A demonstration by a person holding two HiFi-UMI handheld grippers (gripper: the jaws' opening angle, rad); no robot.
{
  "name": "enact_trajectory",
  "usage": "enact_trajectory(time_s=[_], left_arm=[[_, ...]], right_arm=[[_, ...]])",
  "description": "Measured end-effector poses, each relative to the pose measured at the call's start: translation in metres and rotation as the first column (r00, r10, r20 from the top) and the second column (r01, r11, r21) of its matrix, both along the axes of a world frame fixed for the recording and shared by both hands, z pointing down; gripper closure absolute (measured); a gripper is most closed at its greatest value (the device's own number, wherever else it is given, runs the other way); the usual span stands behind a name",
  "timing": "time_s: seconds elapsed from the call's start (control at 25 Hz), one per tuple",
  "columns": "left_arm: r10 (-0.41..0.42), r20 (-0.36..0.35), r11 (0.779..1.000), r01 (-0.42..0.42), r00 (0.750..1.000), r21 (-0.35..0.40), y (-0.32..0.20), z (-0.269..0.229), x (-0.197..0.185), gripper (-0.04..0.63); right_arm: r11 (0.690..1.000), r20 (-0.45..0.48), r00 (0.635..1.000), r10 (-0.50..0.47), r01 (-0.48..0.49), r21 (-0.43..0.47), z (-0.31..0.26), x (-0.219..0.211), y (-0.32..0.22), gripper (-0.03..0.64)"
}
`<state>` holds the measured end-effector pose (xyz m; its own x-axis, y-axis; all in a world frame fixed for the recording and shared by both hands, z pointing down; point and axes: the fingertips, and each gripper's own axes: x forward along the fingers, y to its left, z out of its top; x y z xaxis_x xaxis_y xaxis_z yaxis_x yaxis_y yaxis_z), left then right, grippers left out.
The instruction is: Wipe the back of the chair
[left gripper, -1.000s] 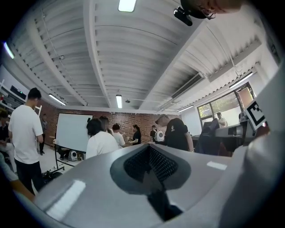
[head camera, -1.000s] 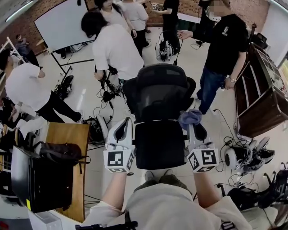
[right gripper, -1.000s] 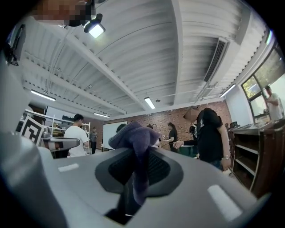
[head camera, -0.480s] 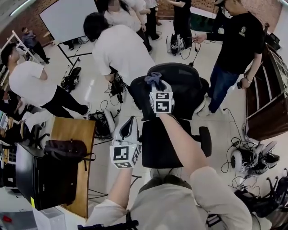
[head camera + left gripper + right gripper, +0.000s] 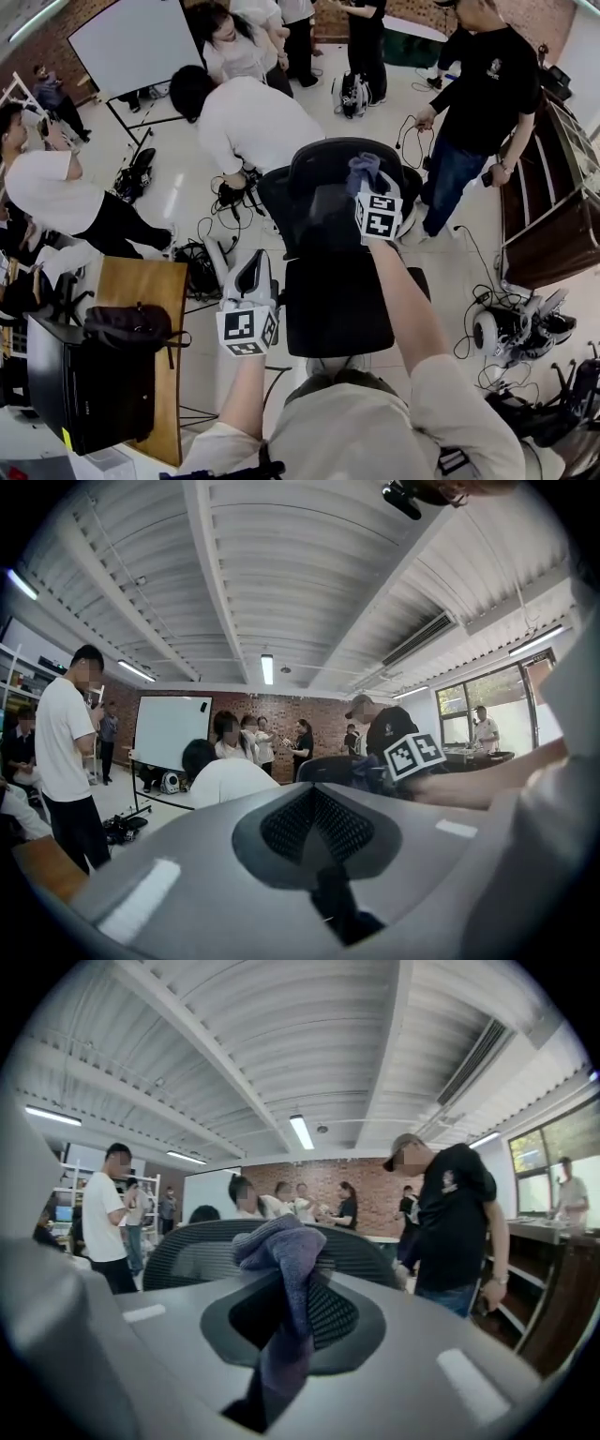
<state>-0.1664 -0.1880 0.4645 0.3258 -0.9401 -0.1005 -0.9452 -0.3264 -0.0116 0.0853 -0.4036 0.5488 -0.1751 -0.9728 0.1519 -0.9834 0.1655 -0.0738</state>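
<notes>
Right claw (image 5: 367, 185) is clamped on a bluish-purple cloth (image 5: 363, 169). The wad is bunched just past the tips and a tail hangs back between the jaws. Directly ahead of and below the wad is the top rim of the black mesh chair back (image 5: 314, 202); the cloth looks to be on it, but contact is hard to confirm. Left claw (image 5: 249, 279) is low, well behind and to the left, jaws together on nothing, beside the seat (image 5: 333, 305). People stand just beyond the chair. My read: keep the pinch firm, lay the wad flat, and pull long overlapping strokes down from the rim. Mesh may snag and the chair may swivel, so steadying it with the left claw would help.
</notes>
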Motion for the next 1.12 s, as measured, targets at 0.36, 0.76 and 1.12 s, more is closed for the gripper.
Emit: enact_trajectory(time_s=[0.36,0.76,1.12], left_arm=[[0.052,-0.012,0.999,-0.052,0.999,-0.011,-0.019,0.013,0.011,0.532],[0.026,-0.013,0.999,-0.026,1.000,-0.047,-0.028,0.041,0.006,0.532],[-0.015,-0.008,0.998,0.014,1.000,-0.058,-0.038,0.037,-0.007,0.532]], right_arm=[[0.997,-0.005,1.000,0.025,-0.025,0.068,-0.001,0.025,0.028,0.568],[0.970,0.018,0.978,-0.209,0.205,0.130,0.061,-0.165,0.119,0.568],[0.972,-0.023,0.977,-0.210,0.211,0.100,0.071,-0.172,-0.006,0.568]])
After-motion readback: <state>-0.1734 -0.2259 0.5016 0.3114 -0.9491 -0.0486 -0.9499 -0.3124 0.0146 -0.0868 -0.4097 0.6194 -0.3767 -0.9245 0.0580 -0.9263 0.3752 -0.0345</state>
